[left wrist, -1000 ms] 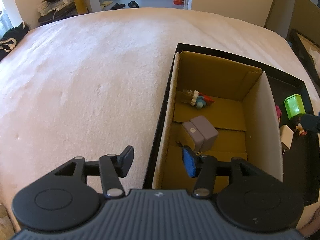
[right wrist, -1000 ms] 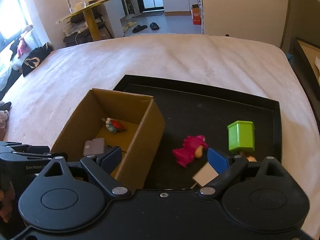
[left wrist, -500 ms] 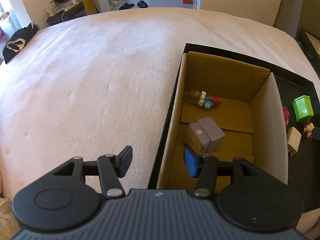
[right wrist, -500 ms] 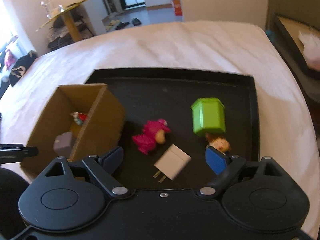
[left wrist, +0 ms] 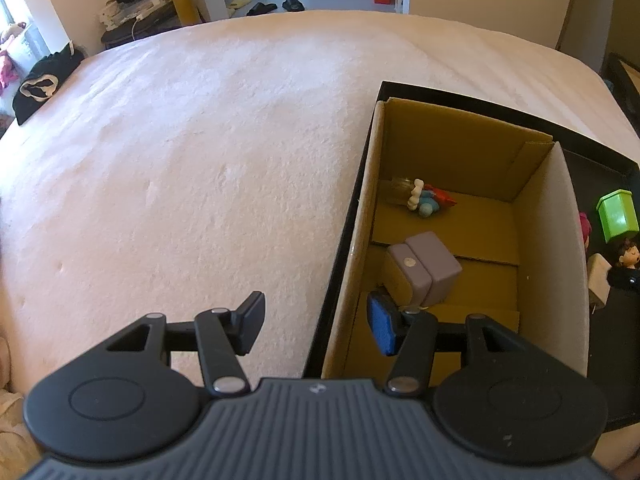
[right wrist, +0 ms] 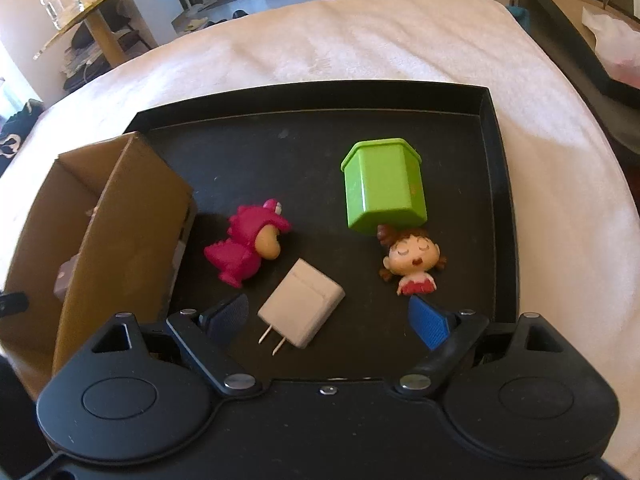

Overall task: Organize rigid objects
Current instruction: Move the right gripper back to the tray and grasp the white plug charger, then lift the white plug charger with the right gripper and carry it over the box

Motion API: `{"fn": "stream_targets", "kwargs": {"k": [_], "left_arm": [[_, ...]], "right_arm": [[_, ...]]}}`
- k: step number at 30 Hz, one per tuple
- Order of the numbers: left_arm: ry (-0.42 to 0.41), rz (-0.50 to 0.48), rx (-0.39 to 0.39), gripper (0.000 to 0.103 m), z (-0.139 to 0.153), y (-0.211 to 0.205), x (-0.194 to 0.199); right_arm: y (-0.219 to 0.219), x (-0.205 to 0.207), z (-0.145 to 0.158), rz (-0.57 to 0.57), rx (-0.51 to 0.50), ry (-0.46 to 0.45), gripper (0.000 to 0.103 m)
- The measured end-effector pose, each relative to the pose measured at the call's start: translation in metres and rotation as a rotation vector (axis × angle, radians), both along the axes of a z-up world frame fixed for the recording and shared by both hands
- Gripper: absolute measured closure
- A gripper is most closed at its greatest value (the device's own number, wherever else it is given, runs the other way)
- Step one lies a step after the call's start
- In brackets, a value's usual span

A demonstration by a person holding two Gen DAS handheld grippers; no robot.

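Right tool (right wrist: pixel 326 318) open, straddling white charger (right wrist: pixel 301 303) on black tray (right wrist: pixel 496 160), pads clear of its sides. Likely light, stiff, smooth; best pinched across flat faces, away from prongs at 6 o'clock. Pink figure (right wrist: pixel 246 246) at 11, doll (right wrist: pixel 414 266) at 1, green tub (right wrist: pixel 382 188) at 12. Left tool (left wrist: pixel 316 326) open, empty, astride wall of cardboard box (left wrist: pixel 568 280) holding grey block (left wrist: pixel 426 270) and small figure (left wrist: pixel 424 200).
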State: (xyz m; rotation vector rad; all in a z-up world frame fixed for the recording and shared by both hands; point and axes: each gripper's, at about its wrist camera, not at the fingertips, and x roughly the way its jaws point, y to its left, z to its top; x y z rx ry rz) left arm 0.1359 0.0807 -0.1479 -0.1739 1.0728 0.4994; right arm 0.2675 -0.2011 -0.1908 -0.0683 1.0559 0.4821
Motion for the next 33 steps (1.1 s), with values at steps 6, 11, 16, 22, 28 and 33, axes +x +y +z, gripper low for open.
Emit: {"fn": "stream_targets", "kwargs": {"k": [6, 11, 16, 22, 28, 33], "left_arm": [[-0.006, 0.001, 0.03, 0.048, 0.001, -0.003, 0.0], [-0.002, -0.007, 0.044, 0.048, 0.001, -0.004, 0.0], [0.005, -0.011, 0.05, 0.048, 0.0, -0.005, 0.001], [0.011, -0.017, 0.053, 0.048, 0.0, -0.007, 0.002], [-0.015, -0.026, 0.07, 0.048, 0.005, -0.011, 0.001], [-0.005, -0.027, 0.05, 0.048, 0.002, -0.007, 0.002]], "right_arm": [[0.011, 0.007, -0.014, -0.006, -0.039, 0.01, 0.023], [0.02, 0.011, -0.021, 0.011, -0.068, 0.019, 0.03], [0.022, 0.005, -0.022, 0.037, -0.137, -0.012, 0.043], [0.011, 0.005, -0.018, 0.007, -0.138, -0.01, 0.063], [0.012, 0.0, -0.001, 0.007, -0.131, -0.042, 0.065], [0.011, -0.01, 0.009, 0.0, -0.116, -0.054, 0.066]]}}
